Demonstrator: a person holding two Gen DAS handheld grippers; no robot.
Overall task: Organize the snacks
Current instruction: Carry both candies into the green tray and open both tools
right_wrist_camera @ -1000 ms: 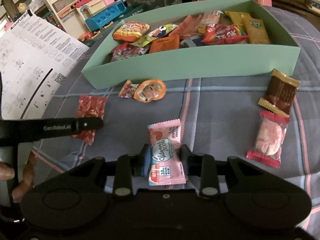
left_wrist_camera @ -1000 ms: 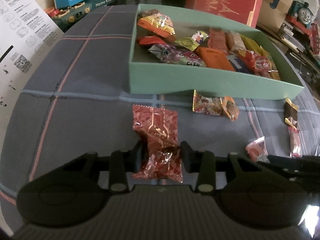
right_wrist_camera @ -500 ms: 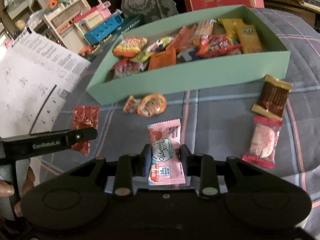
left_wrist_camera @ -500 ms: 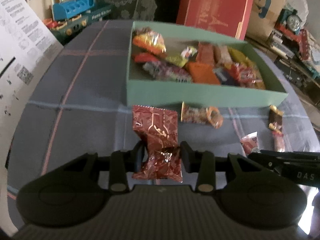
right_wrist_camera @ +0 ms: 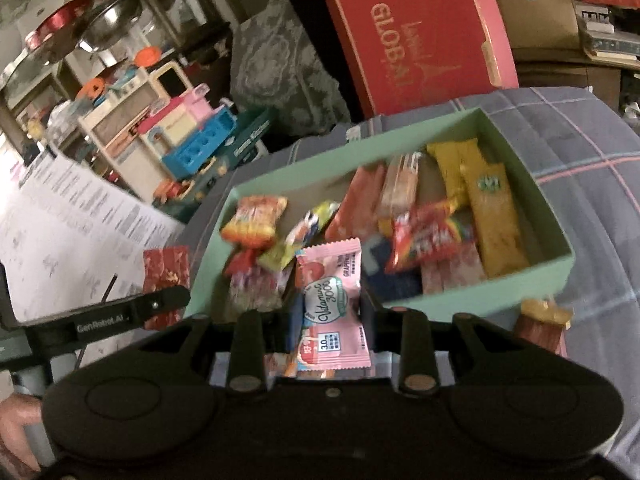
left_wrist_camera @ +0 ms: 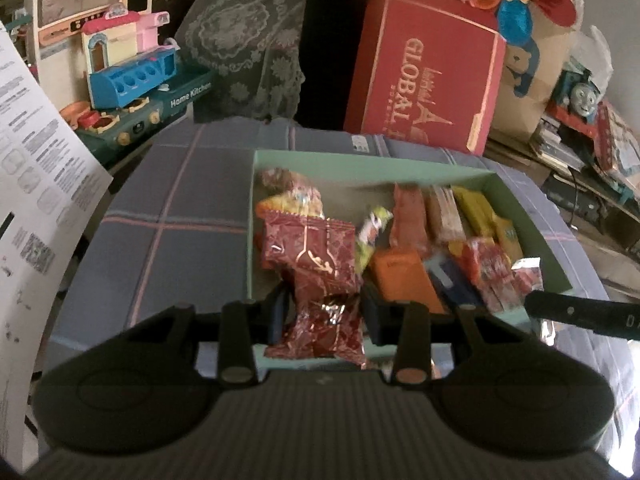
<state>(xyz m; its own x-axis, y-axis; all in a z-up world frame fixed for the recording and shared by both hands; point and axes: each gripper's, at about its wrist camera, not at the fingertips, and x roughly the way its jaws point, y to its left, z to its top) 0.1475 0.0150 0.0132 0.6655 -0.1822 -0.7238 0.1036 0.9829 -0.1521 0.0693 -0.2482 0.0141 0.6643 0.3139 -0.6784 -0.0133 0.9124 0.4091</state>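
Left gripper: jaws clenched on red foil snack packet, held clear of the plaid cloth, in front of the left end of the green box. Box full of mixed wrappers; printed sheet at 9 o'clock, red carton at 1 o'clock. Right gripper: jaws clenched on pink vitamin packet, raised before the box's near wall. Brown-and-gold wrapper on cloth at 3 o'clock of that packet, just outside the box.
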